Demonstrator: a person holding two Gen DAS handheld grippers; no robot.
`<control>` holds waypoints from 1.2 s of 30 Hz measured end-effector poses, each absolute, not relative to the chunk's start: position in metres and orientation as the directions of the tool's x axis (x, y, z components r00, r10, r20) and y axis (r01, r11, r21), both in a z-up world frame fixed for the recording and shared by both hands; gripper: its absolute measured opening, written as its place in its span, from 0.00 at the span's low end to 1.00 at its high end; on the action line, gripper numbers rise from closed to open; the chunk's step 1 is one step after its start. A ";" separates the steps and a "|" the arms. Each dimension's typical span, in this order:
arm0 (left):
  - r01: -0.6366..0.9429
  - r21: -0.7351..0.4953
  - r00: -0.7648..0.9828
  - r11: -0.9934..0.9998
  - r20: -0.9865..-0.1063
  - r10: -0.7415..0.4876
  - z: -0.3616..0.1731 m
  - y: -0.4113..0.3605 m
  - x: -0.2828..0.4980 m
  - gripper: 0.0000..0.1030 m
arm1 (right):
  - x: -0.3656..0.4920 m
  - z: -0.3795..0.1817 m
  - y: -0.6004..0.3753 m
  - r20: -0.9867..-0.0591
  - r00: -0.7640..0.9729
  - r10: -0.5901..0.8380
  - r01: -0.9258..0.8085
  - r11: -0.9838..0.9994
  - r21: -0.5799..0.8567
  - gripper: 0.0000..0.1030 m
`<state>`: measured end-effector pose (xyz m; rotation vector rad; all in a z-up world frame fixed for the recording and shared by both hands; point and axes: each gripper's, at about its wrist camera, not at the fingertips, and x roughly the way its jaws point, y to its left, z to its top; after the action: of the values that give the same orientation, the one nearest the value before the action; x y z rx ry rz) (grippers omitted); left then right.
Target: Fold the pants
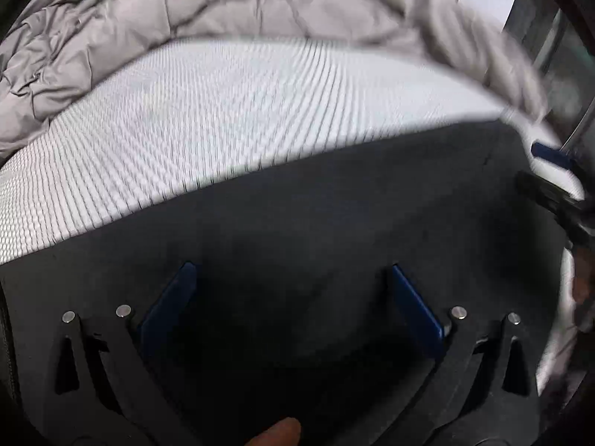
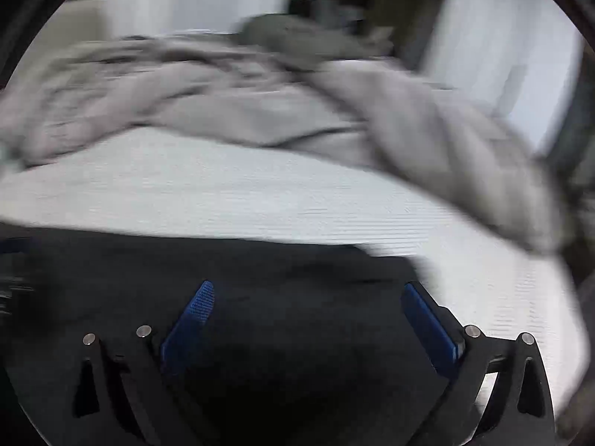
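We see a white bed sheet (image 1: 208, 122) across the middle of both views, with a rumpled gray blanket (image 1: 178, 3) along the top. The dark pants (image 1: 334, 215) lie flat in the lower half. Our left gripper (image 1: 292, 278) and right gripper (image 2: 308, 297) are both spread wide over the pants.

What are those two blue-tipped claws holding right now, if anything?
Nothing. Both the left gripper and right gripper have their fingers spread wide above the dark pants, gripping no fabric.
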<state>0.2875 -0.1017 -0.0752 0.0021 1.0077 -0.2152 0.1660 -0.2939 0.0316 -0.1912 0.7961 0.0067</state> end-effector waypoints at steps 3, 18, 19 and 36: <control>0.168 -0.085 0.521 0.982 -0.838 -0.161 -0.075 -0.100 0.280 1.00 | 0.170 0.003 -0.258 -0.791 0.606 0.084 -0.239 0.968 -0.080 0.99; 0.235 -0.108 0.550 0.966 -0.804 -0.224 -0.055 -0.076 0.215 0.99 | 0.143 0.002 -0.226 -0.783 0.618 0.063 -0.284 0.947 -0.149 0.99; 0.230 -0.089 0.525 0.969 -0.827 -0.201 -0.061 -0.076 0.220 0.99 | 0.139 0.002 -0.215 -0.780 0.620 0.090 -0.309 0.941 -0.137 0.99; 0.132 -0.148 0.578 0.980 -0.792 -0.197 -0.049 -0.024 0.202 0.99 | 0.134 -0.012 -0.221 -0.815 0.579 0.020 -0.281 0.943 -0.177 1.00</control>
<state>0.2021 -0.0241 -0.0489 -0.0751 0.9353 -0.1928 0.1341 -0.2212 -0.0125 -0.3024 0.9402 0.1787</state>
